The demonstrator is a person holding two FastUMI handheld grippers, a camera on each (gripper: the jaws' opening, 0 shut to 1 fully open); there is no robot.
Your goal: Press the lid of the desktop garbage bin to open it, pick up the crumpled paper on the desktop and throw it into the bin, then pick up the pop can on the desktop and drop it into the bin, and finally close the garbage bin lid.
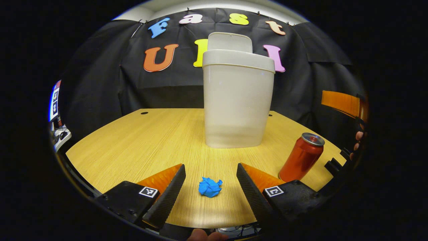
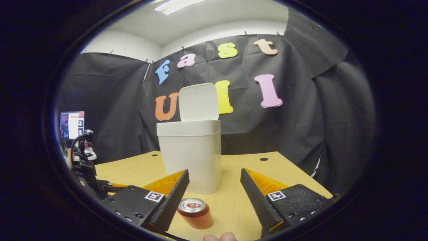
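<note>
White plastic desktop garbage bin (image 1: 238, 100) stood mid-way on the light wooden desktop (image 1: 140, 144), its hinged lid (image 1: 230, 41) upright behind the opening. Crumpled blue paper (image 1: 210, 187) lay before it; red pop can (image 1: 301, 157) stood right of both.

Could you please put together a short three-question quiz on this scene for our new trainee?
1. True or false: the flip lid of the white plastic desktop bin stands open.
2. What lies between the left hand-held gripper's fingers? A) crumpled blue paper ball B) red pop can C) nothing
3. In the right gripper view, is the can upright or lying down on the wooden table?

Key: 1 true; 2 A, untouched, fingers spread; 3 upright.
</note>
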